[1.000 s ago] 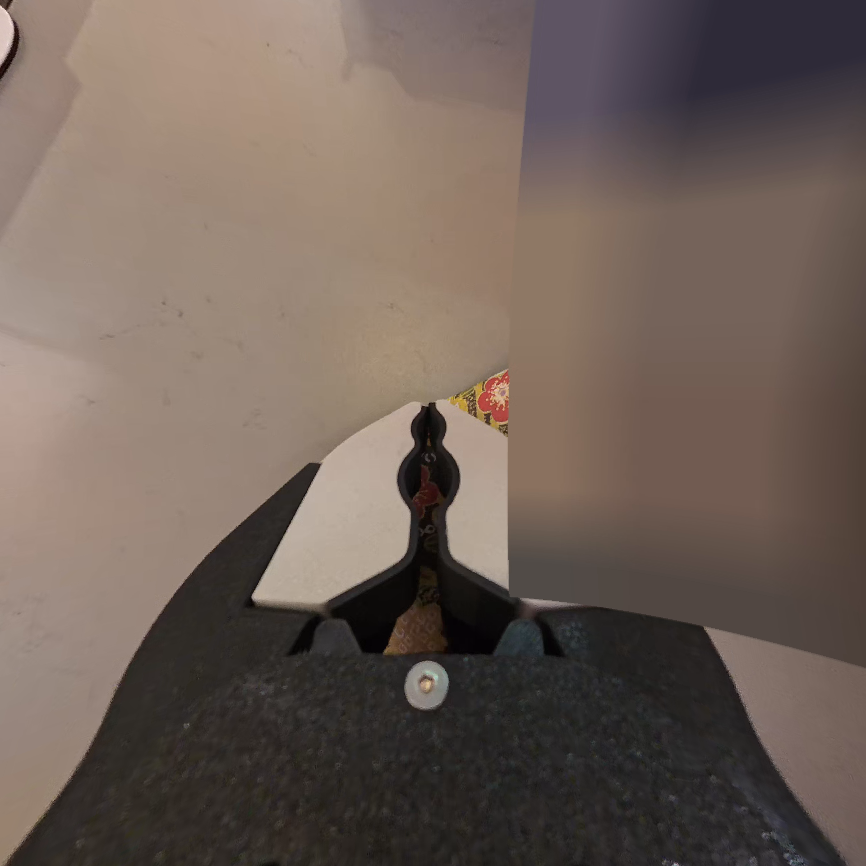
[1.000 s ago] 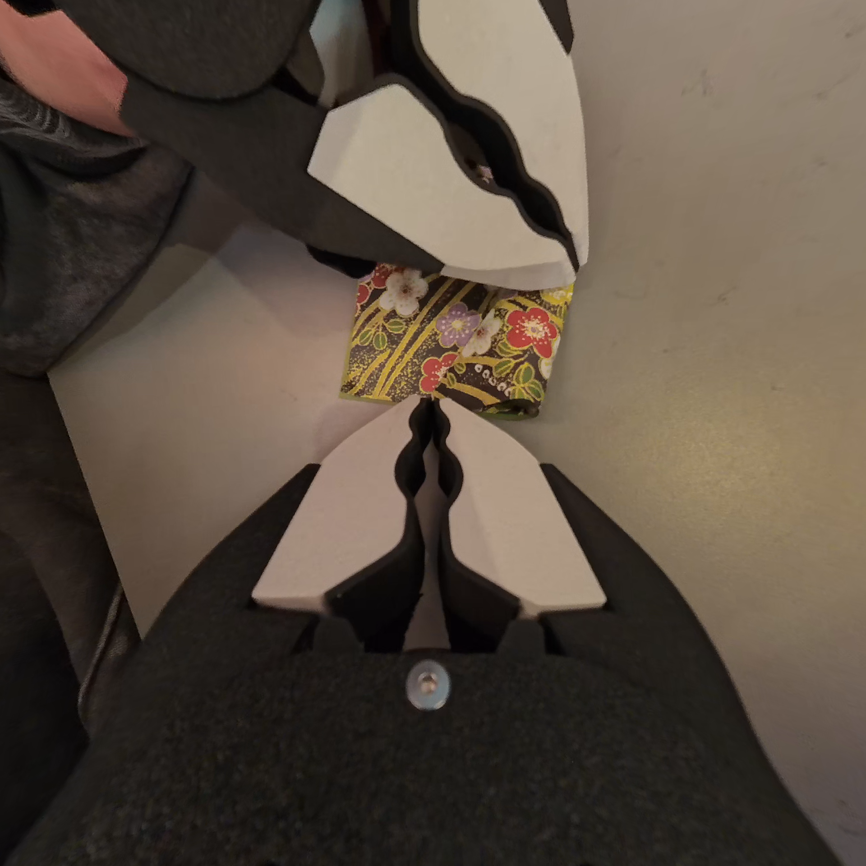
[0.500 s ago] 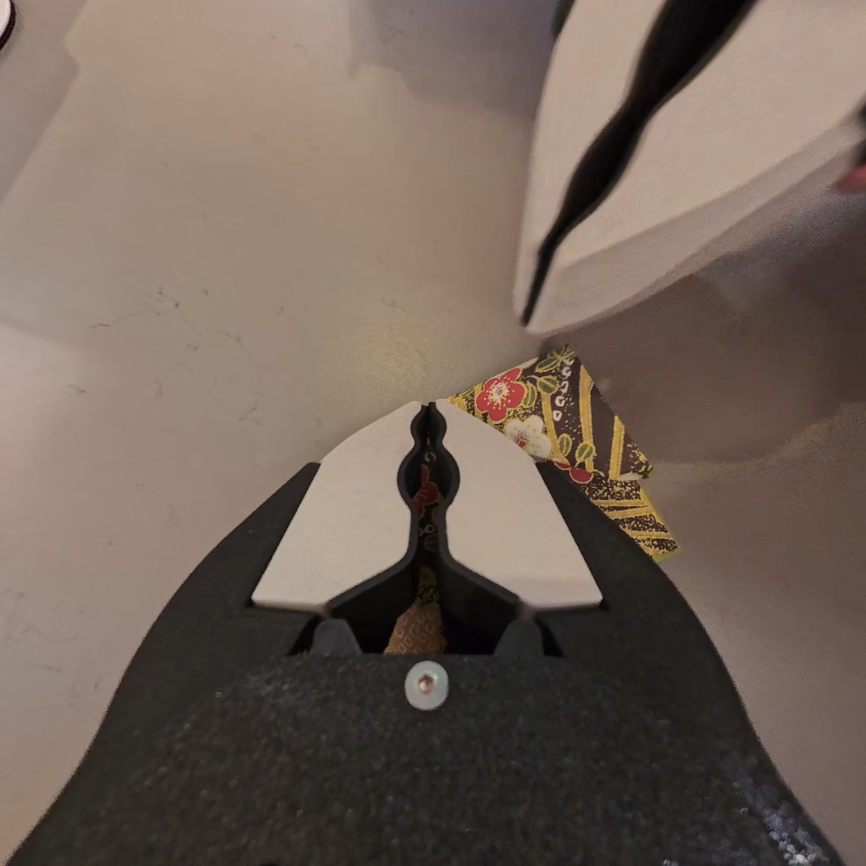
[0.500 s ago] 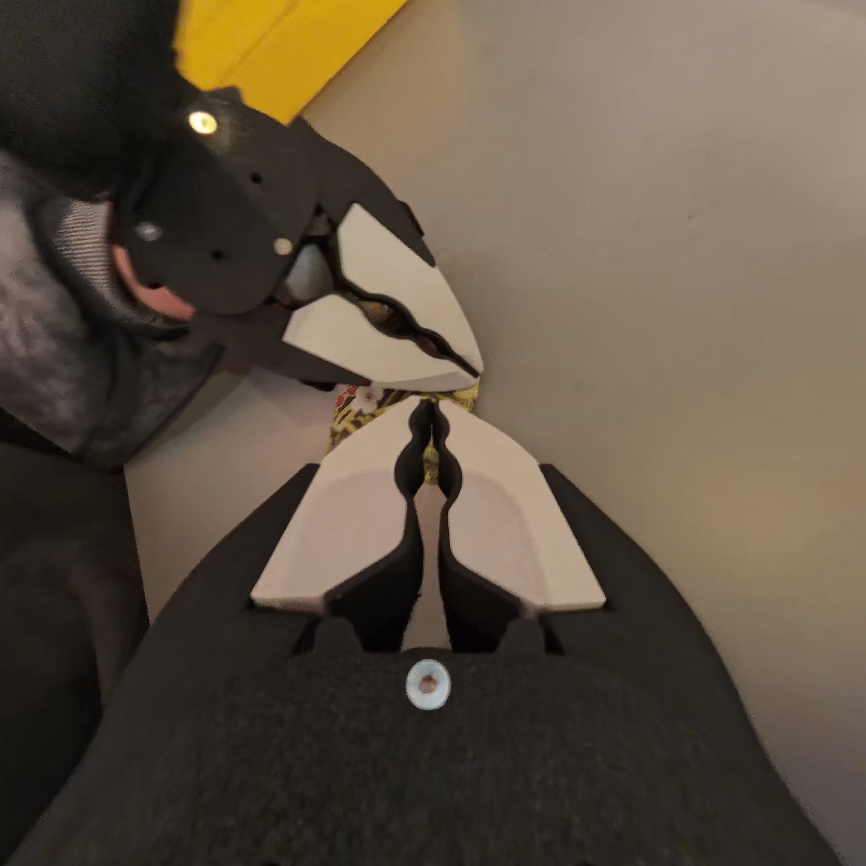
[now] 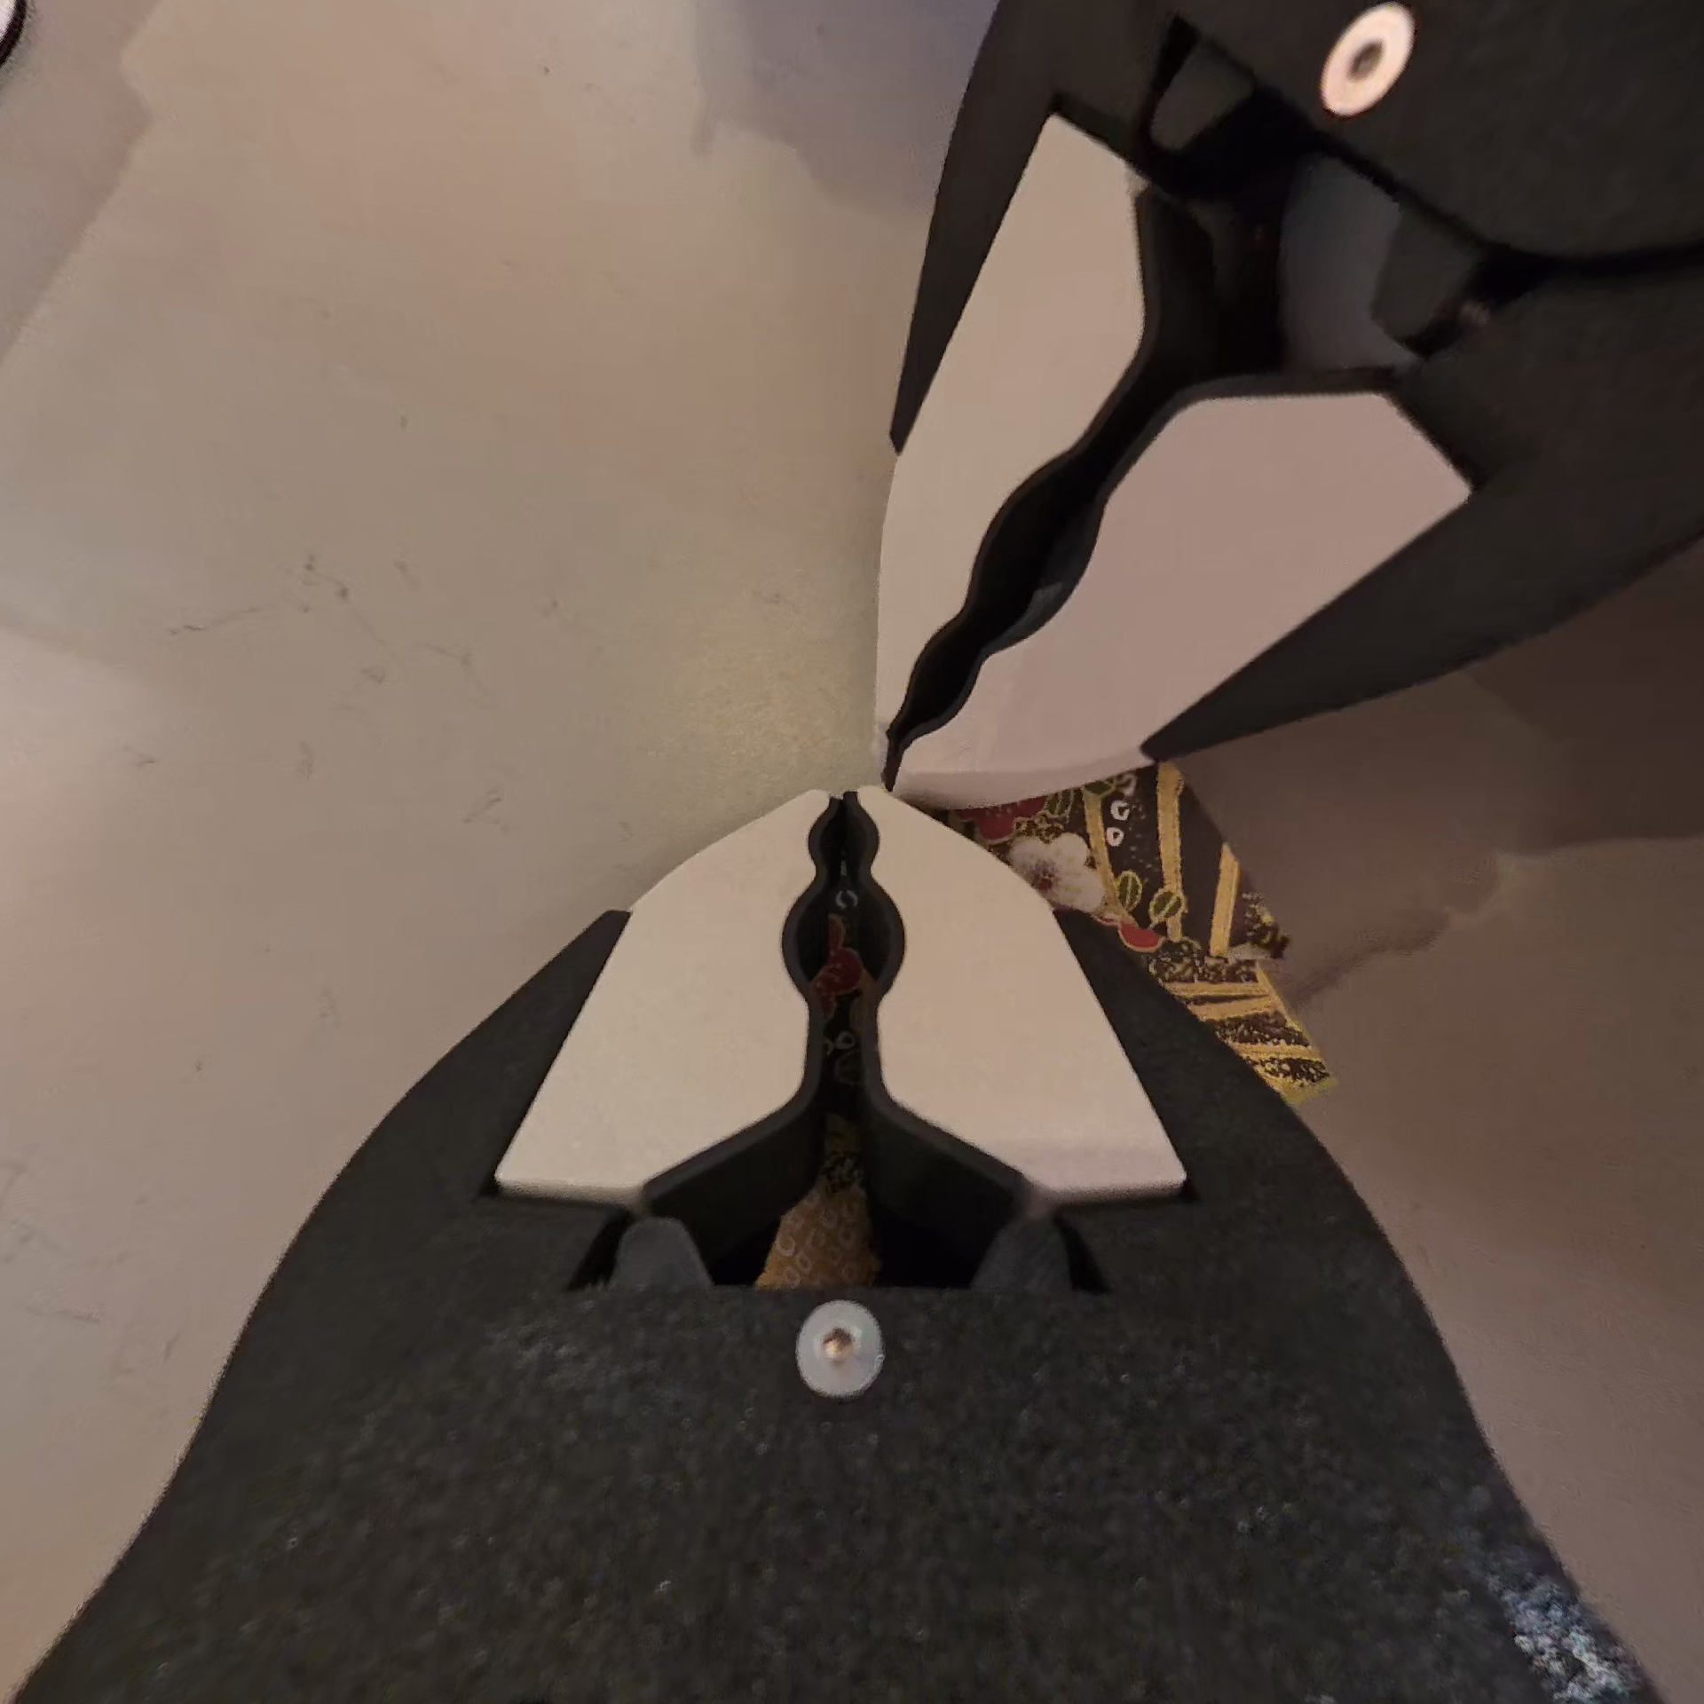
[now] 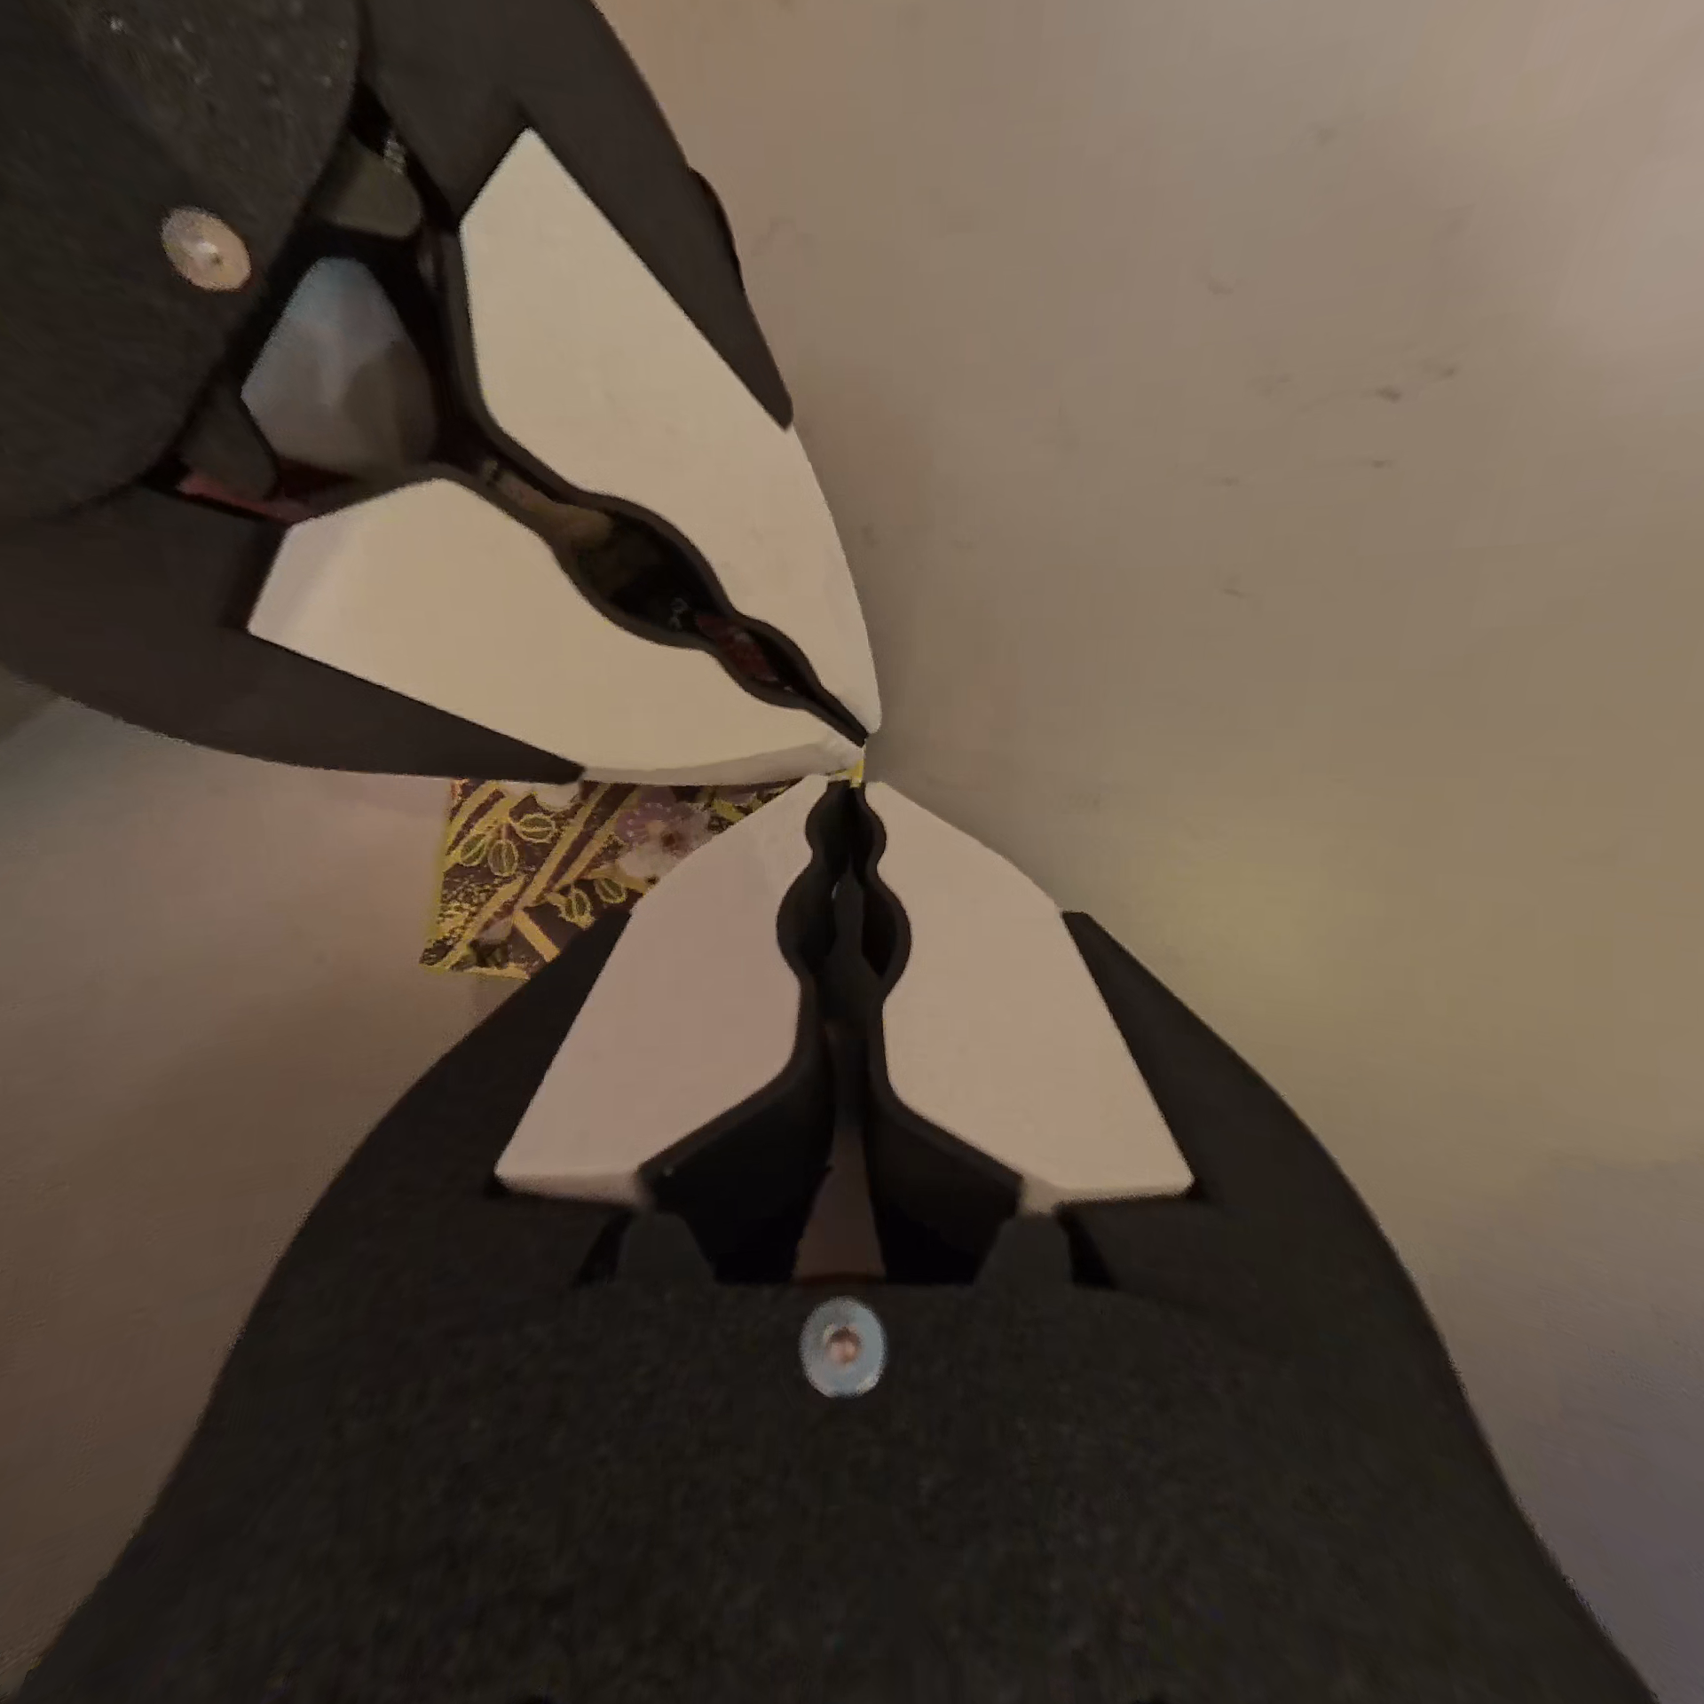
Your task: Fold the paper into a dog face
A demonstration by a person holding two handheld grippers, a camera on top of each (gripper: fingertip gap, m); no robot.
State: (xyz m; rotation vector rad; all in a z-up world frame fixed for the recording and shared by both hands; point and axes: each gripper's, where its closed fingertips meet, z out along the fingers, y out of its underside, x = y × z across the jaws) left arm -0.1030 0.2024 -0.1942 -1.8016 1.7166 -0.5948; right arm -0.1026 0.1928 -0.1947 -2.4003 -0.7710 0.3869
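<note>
The folded paper (image 5: 1153, 904), dark with gold stripes and red and white flowers, lies on the beige table (image 5: 369, 461). My left gripper (image 5: 844, 798) is shut on it; the pattern shows between its jaws. My right gripper (image 5: 890, 765) comes in from the upper right, jaws shut, tips almost touching the left tips. In the right wrist view the right gripper (image 6: 844, 793) is shut with its tips at the paper's corner. The left gripper (image 6: 862, 733) reaches in from the upper left above the paper (image 6: 553, 867). Most of the paper is hidden under the grippers.
The table (image 6: 1291, 461) stretches bare and lightly scuffed to the left in the left wrist view and to the right in the right wrist view. A sliver of a white object (image 5: 5, 23) shows at the top left corner. Both grippers' tips are close together, under 4 cm apart.
The right gripper, still shut, has swung from the paper's near edge round to its corner and now sits tip to tip with the left gripper. The left gripper has kept its hold.
</note>
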